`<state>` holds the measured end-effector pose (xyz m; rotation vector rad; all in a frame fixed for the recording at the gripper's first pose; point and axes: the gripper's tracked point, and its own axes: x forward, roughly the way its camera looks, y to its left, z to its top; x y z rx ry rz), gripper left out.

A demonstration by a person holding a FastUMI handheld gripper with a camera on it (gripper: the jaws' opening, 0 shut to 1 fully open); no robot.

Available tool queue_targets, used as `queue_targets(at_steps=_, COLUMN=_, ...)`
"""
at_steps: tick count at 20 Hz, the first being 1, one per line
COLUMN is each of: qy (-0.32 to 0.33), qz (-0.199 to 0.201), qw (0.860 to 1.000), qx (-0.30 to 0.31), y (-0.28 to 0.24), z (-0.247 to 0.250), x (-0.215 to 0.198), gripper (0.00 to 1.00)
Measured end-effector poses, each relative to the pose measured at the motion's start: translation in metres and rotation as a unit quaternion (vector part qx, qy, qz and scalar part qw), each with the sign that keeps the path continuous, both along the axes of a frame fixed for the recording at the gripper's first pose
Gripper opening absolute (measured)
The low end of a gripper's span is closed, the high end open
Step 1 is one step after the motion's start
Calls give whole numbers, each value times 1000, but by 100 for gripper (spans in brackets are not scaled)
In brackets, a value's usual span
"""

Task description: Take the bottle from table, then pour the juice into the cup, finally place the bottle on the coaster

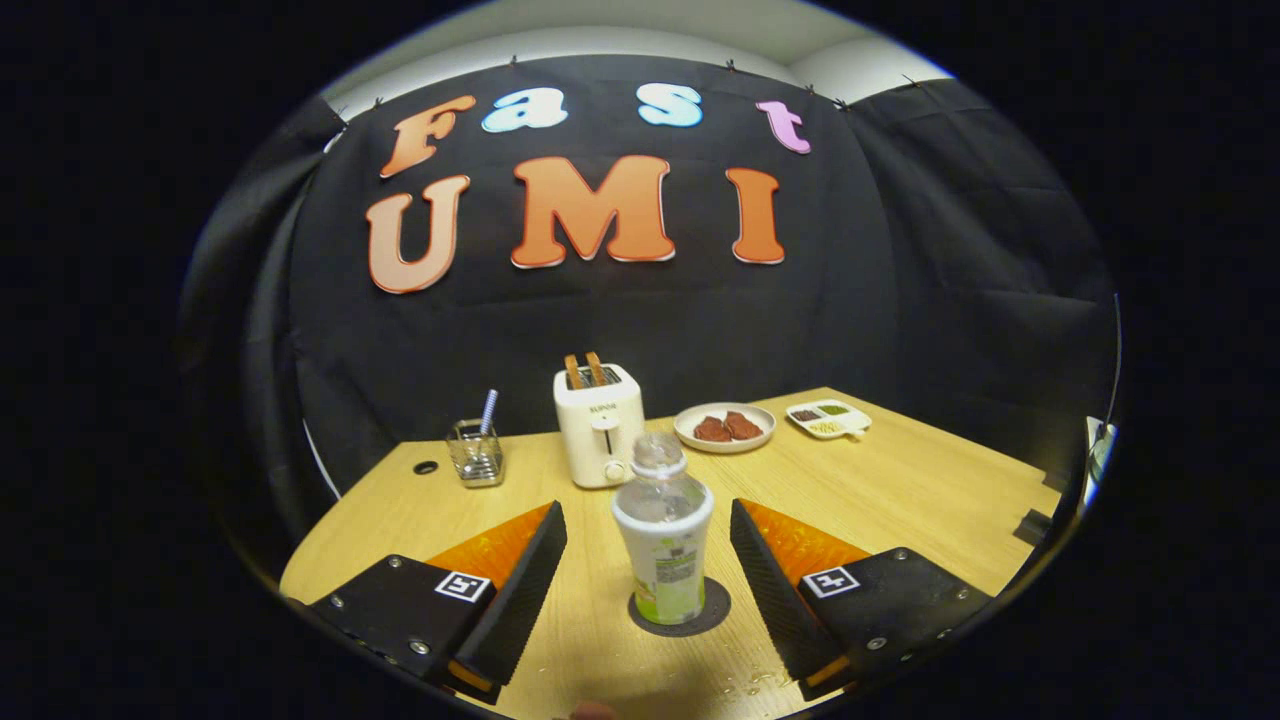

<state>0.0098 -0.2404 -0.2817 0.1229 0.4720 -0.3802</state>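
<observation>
Tabletop (900, 490): pale wood, a small round hole near its far left corner; black cloth wall behind.
Bottle (662, 540): upright on the dark round coaster (712, 608), between the fingers.
Gripper (648, 540): fingers wide apart, clear of the bottle.
Far side: utensil holder (475, 452); toaster (600, 425); plate (725, 428); divided dish (828, 418).

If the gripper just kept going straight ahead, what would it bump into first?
Probably the bottle. It stands upright on the dark coaster between the open gripper's fingers, touching neither. Beyond it stands the toaster, though depth is hard to judge here.
</observation>
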Motion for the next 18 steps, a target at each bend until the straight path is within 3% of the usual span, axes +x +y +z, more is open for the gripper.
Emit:
queue_targets(at_steps=6, qy=-44, qz=35, qw=998, qx=8, y=69, z=134, x=5, gripper=97)
queue_targets(at_steps=9, qy=-107, qz=64, qw=992, qx=34, y=120, z=201, x=3, gripper=97)
queue_targets(at_steps=12, qy=-115, qz=87, qw=987, qx=70, y=167, z=214, x=-22, gripper=97)
queue_targets(at_steps=18, qy=-99, qz=119, qw=987, qx=47, y=217, z=204, x=-55, gripper=97)
